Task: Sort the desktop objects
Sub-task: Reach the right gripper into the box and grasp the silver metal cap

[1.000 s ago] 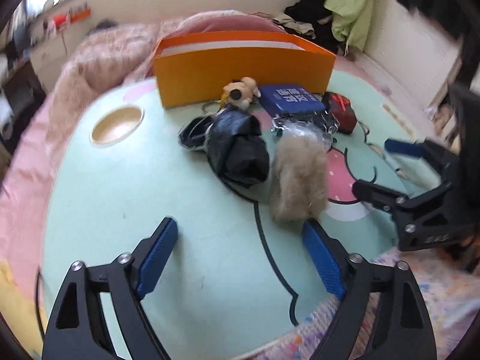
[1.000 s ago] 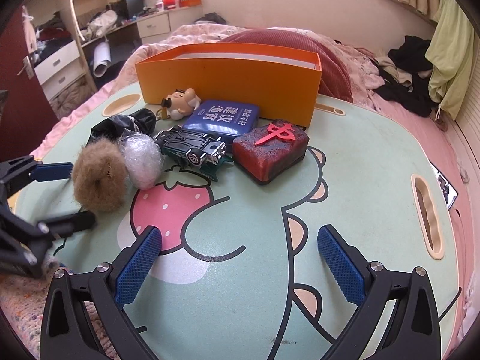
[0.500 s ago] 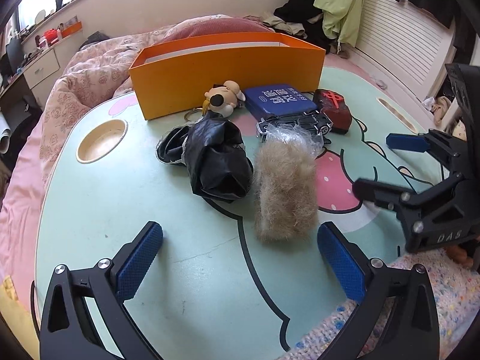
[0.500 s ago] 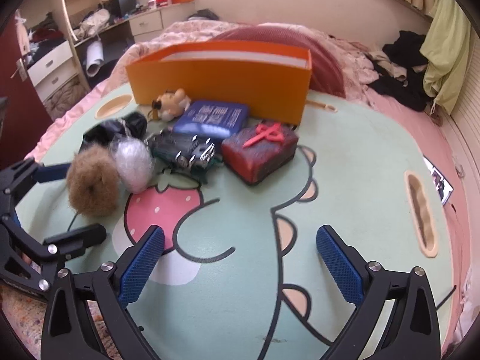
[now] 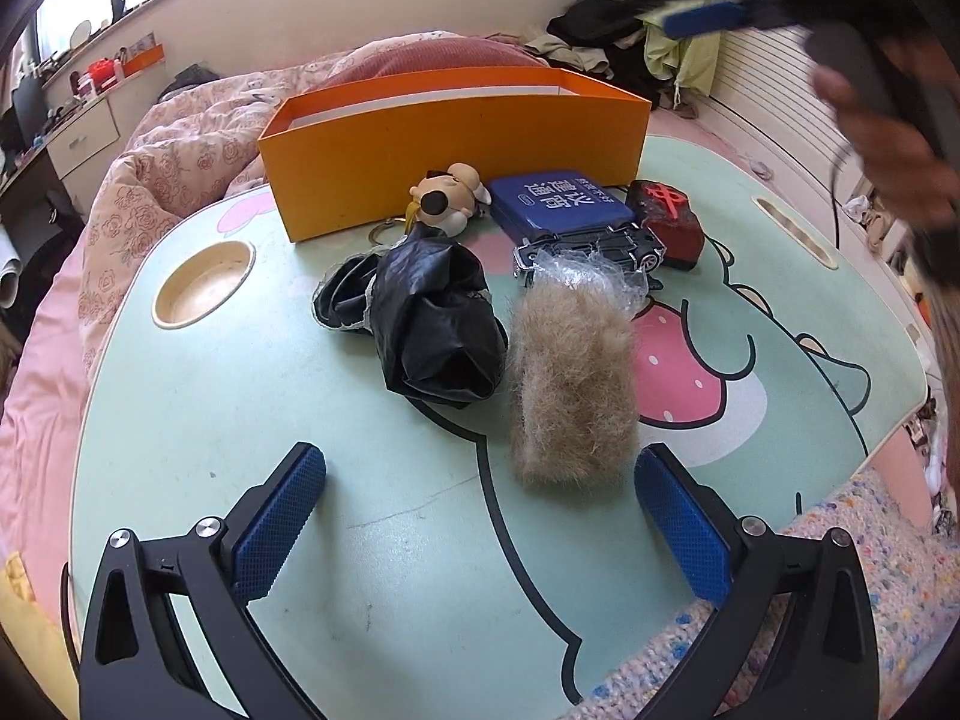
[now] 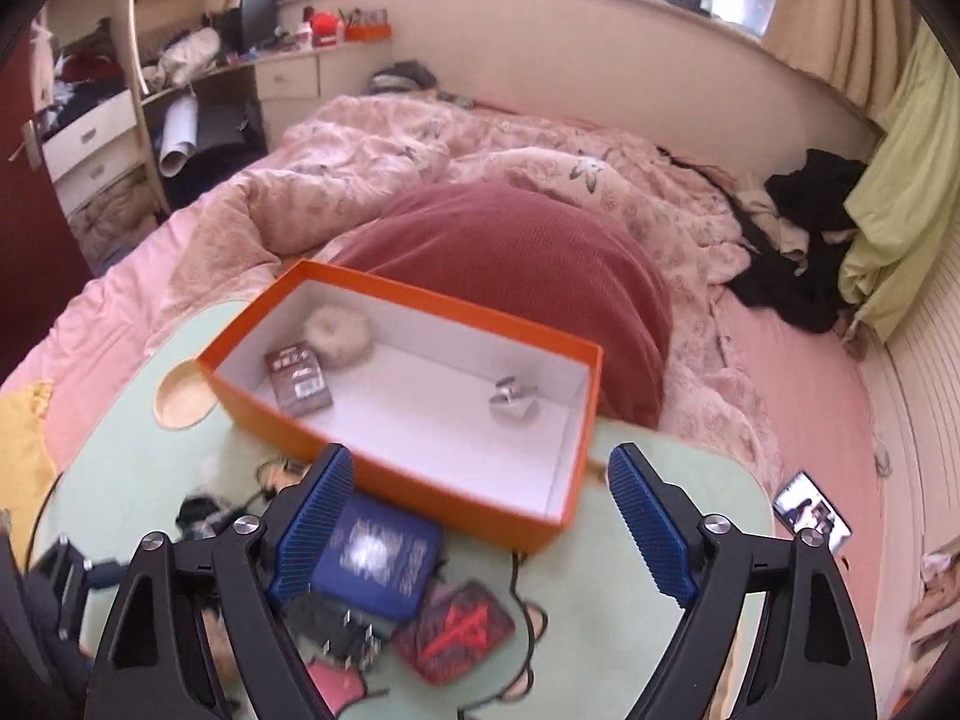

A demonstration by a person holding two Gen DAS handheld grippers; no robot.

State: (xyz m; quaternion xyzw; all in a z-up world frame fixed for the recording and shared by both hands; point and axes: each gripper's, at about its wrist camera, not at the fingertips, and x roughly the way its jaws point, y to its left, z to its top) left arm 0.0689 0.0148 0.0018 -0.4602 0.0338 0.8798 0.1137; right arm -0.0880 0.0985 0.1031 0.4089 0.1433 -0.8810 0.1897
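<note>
An orange box (image 5: pixel 456 144) stands at the back of the green table (image 5: pixel 240 420); it also shows from above in the right wrist view (image 6: pixel 336 450). In front of it lie a tan fur tuft (image 5: pixel 570 384), a black bag (image 5: pixel 432 324), clear plastic wrap (image 5: pixel 594 270), a toy car (image 5: pixel 594 243), a blue case (image 5: pixel 558 204), a red block (image 5: pixel 669 222) and a dog figurine (image 5: pixel 450 198). My left gripper (image 5: pixel 480 516) is open and empty, low, just before the fur tuft. My right gripper (image 6: pixel 480 516) is open and empty, high above the blue case (image 6: pixel 378 564) and red block (image 6: pixel 456 630).
Inside the box lie a brown card pack (image 6: pixel 300 372), a white fluffy ring (image 6: pixel 339 330) and a small silver item (image 6: pixel 510 402). A round cup recess (image 5: pixel 204 285) sits at the table's left. A bed with pink quilt (image 6: pixel 480 180) lies behind. A phone (image 6: pixel 810 513) lies at the right.
My right gripper has risen high and tilted down over the box and the items; it has left the table edge. My left gripper has shifted slightly closer to the fur tuft.
</note>
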